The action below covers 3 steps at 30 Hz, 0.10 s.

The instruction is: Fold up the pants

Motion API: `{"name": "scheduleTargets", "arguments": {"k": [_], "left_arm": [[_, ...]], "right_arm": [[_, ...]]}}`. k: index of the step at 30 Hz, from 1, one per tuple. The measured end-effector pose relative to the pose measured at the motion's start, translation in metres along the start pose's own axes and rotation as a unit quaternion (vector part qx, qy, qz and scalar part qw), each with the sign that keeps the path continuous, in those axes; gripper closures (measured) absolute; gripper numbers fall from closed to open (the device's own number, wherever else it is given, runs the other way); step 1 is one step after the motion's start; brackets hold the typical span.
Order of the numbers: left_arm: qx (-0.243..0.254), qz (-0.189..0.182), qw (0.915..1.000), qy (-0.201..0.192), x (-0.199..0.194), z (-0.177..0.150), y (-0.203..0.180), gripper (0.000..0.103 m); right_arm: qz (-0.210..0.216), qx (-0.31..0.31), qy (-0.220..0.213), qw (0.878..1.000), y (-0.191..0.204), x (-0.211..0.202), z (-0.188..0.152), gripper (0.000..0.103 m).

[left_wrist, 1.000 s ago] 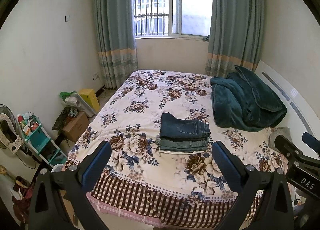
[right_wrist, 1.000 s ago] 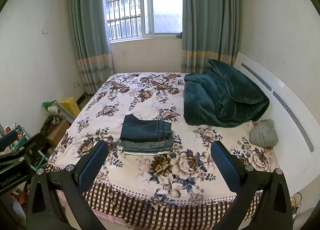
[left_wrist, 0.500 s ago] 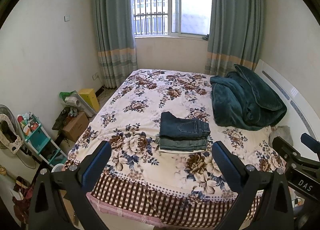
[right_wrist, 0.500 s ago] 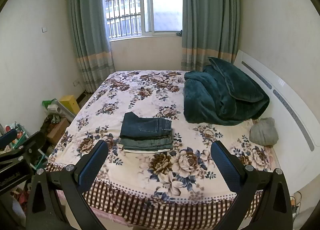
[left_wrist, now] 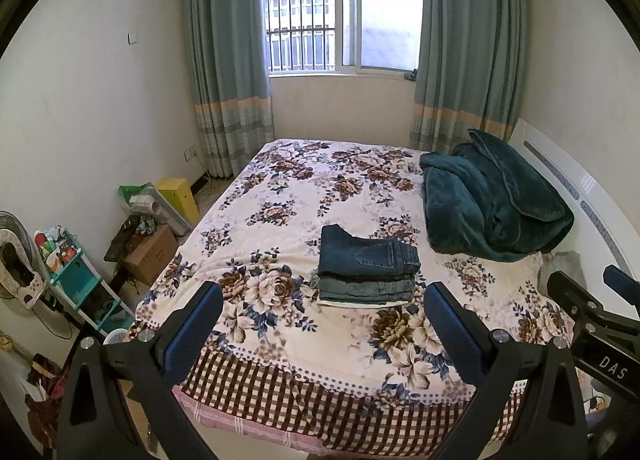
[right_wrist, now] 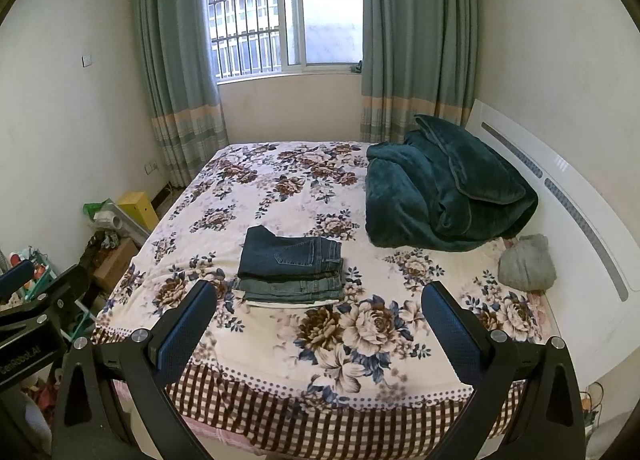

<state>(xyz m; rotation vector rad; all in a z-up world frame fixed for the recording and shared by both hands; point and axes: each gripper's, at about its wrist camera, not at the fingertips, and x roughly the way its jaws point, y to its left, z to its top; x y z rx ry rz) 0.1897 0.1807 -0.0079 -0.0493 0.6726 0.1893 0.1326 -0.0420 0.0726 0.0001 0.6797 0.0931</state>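
Observation:
A stack of folded pants (left_wrist: pixel 366 270) (right_wrist: pixel 292 270) lies on the flowered bed sheet (left_wrist: pixel 280 215) (right_wrist: pixel 256 179), dark blue jeans on top, grey-green ones under them and a white layer at the bottom. My left gripper (left_wrist: pixel 320 324) is open and empty, held back over the bed's foot edge, well short of the stack. My right gripper (right_wrist: pixel 318 326) is also open and empty, at the same distance from the stack. Each gripper shows at the side of the other's view.
A bunched dark teal blanket (left_wrist: pixel 492 203) (right_wrist: pixel 444 195) lies at the right by the white headboard (right_wrist: pixel 560 195), with a grey bundle (right_wrist: pixel 526 262) in front of it. Boxes, a teal shelf cart (left_wrist: pixel 76 276) and a fan crowd the floor left of the bed.
Both views have drawn back and up slightly, so the stack sits a little farther away. Both grippers stay open; the stack has not moved.

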Motion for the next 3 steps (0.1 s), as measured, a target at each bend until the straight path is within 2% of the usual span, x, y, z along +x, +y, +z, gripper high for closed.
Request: {"name": "scheduleTargets", "arguments": {"k": [3], "left_arm": [[0.004, -0.002, 1.0000, -0.001, 0.0038, 0.0039, -0.0012, 0.000]], "right_arm": [[0.000, 0.000, 0.000, 1.000, -0.0005, -0.0001, 0.0018, 0.000]]}}
